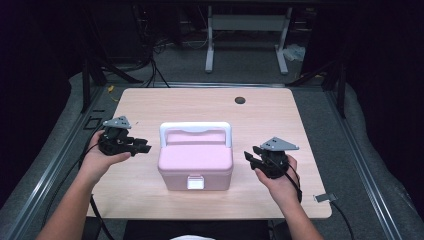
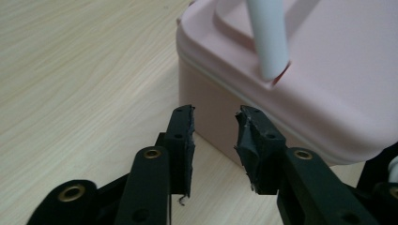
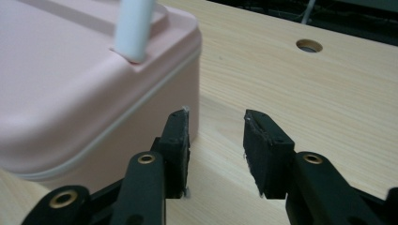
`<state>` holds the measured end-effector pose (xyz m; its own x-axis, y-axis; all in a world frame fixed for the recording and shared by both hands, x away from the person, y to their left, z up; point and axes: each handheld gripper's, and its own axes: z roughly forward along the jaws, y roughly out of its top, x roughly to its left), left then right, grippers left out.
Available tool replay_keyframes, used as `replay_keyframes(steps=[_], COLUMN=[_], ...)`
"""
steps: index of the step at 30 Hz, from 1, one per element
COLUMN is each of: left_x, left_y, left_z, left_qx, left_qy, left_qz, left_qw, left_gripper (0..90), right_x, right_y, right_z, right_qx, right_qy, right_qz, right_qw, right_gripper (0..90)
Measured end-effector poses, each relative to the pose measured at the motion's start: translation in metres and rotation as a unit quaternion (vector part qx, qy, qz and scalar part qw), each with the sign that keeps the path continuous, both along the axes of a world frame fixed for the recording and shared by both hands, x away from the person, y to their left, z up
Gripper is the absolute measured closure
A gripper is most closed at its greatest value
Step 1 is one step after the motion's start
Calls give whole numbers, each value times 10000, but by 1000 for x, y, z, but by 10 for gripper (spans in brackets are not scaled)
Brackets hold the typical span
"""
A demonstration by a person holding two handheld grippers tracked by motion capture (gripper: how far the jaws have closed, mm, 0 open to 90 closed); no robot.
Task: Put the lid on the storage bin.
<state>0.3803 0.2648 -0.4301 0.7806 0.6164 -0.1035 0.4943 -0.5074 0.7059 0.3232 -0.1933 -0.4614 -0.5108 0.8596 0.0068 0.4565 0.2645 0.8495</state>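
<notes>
One closed pink box (image 1: 195, 162) stands with its white handle (image 1: 195, 128) raised.

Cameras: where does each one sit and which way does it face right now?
High view: above the person's side, looking forward and down on the table; both forearms, left hand-held gripper, right hand-held gripper.
Left gripper view: rides that gripper, faces the pink box; own open jaws.
Right gripper view: faces the box's other end; own open jaws.
Shared: all show the box and its white handle.
</notes>
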Motion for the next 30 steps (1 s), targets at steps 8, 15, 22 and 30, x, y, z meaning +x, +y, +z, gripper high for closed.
replay_keyframes(steps=[8,15,22,30], left_x=[-2,-9,-15,-13], left_y=[7,12,18,21], left_z=[-25,-46,-66,-80], left_qx=[26,127,242,270], left_qy=[70,42,100,148], left_qz=[177,275,255,380], left_qw=[9998,9995,9993,9988], left_gripper=[507,465,455,450], right_x=[9,10,10,14], right_y=[-9,-10,-7,-5], right_z=[-21,-34,-47,-59], right_qx=[-70,-251,-517,-443], right_qy=[259,249,223,312], right_qz=[-122,-115,-75,63], right_qw=[9996,9993,9984,9985], right_gripper=[577,536,498,486])
